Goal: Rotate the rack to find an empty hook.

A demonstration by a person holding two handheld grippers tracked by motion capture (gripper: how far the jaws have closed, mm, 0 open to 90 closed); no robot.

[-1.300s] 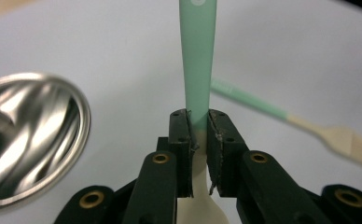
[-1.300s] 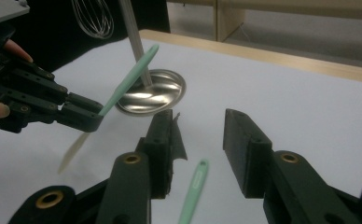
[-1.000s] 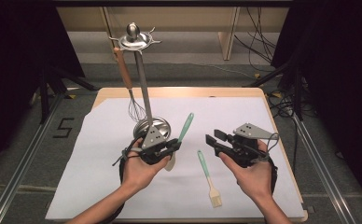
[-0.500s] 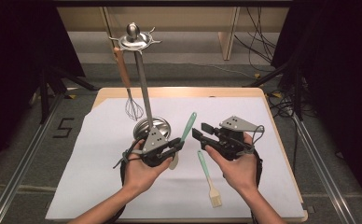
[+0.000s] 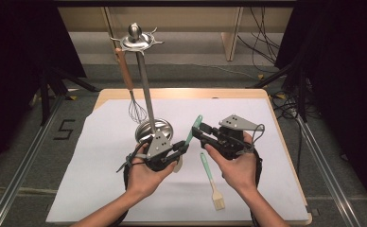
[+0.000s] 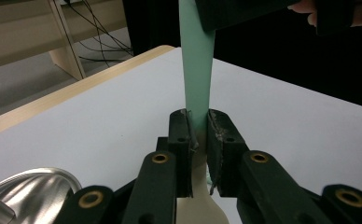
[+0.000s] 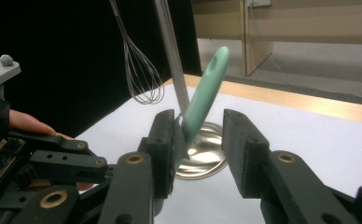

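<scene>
White table paper (image 5: 101, 156) backs the left hand-held gripper (image 6: 198, 135) clamping a green spatula (image 6: 197, 70), blade half hidden; right hand-held gripper (image 7: 198, 140) closing, pads apart.

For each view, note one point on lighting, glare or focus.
High view: the white sheet is evenly lit, dark surrounds, and a soft shine on the stand base. Left gripper view: the spatula and left claw are sharp; the background is softer. Right gripper view: the right claw is slightly blurred, and the whisk stands out against black.
</scene>
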